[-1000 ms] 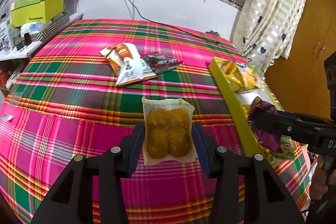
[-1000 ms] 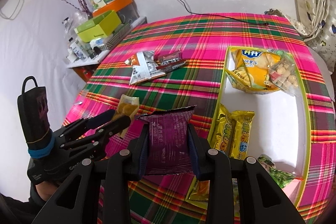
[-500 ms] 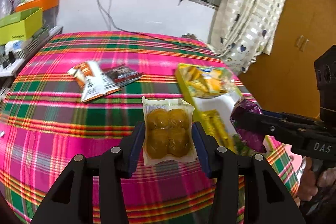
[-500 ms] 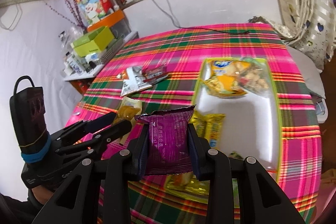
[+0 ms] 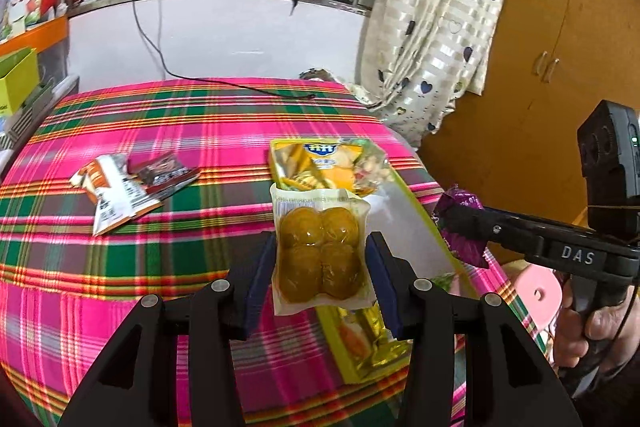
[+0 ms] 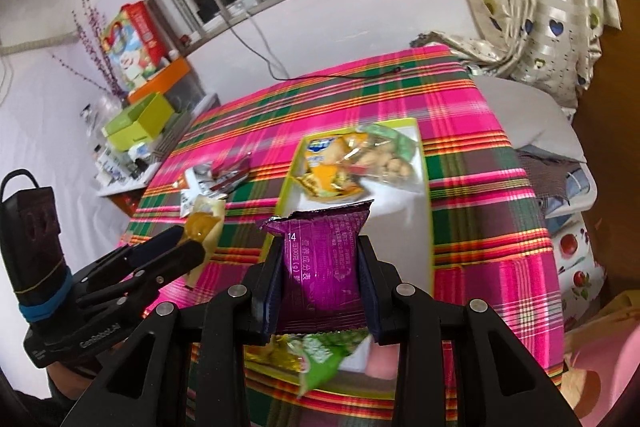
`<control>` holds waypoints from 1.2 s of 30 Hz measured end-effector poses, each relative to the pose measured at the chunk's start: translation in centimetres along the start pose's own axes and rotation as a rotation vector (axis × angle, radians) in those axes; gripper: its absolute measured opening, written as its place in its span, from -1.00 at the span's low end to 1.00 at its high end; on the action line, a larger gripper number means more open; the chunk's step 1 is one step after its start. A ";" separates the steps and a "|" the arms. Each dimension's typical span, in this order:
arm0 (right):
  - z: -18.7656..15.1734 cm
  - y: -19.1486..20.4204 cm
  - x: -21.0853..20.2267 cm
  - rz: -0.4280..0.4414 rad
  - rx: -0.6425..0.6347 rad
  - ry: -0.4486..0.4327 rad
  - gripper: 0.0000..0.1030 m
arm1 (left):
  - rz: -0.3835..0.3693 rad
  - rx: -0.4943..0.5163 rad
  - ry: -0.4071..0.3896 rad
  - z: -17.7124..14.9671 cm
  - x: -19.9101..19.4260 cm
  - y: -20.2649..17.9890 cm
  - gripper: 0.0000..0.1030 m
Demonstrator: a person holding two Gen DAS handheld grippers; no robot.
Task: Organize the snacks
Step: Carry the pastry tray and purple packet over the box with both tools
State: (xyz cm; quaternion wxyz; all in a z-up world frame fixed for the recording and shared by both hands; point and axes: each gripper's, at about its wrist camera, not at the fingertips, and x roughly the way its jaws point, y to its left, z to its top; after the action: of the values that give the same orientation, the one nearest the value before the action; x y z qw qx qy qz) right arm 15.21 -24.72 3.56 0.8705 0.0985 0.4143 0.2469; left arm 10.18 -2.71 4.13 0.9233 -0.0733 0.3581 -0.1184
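**Both grippers loaded, held above the tray**

Left gripper: jaws partly closed, blue pads pressing both long edges of a clear vacuum pack of four yellow-brown balls; pack upright, clear of the cloth.

Right gripper: jaws narrower, clamped on a purple snack packet, its crimped top edge at 12 o'clock; in the left wrist view the same packet shows at 3 o'clock, with a person's hand on the handle.

Below and beyond both: yellow-green tray with white floor on a pink-green plaid tablecloth; yellow chip bag at the tray's far end, a green packet and gold wrappers at its near end.

At 10 o'clock from the left gripper, outside the tray: white-orange packet touching a dark brown one.
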 end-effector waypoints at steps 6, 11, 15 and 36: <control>-0.2 -1.7 1.1 -0.012 0.020 0.023 -0.39 | -0.014 0.018 0.013 0.4 1.0 -1.0 -0.07; -0.4 -2.5 2.7 -0.022 0.026 0.061 -0.39 | -0.015 0.026 0.027 0.5 1.8 -1.5 -0.07; -0.8 -3.0 3.7 -0.053 0.022 0.096 -0.38 | -0.016 0.030 0.040 0.4 2.3 -1.8 -0.07; -0.7 -4.2 0.6 -0.104 0.036 0.020 -0.27 | -0.052 0.082 0.115 0.5 5.9 -4.2 -0.07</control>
State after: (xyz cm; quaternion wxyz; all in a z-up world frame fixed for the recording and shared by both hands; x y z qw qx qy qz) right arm 16.46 -28.05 1.19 0.8760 0.0901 0.4321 0.1945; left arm 14.05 -8.27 1.66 0.9000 -0.0379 0.4033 -0.1608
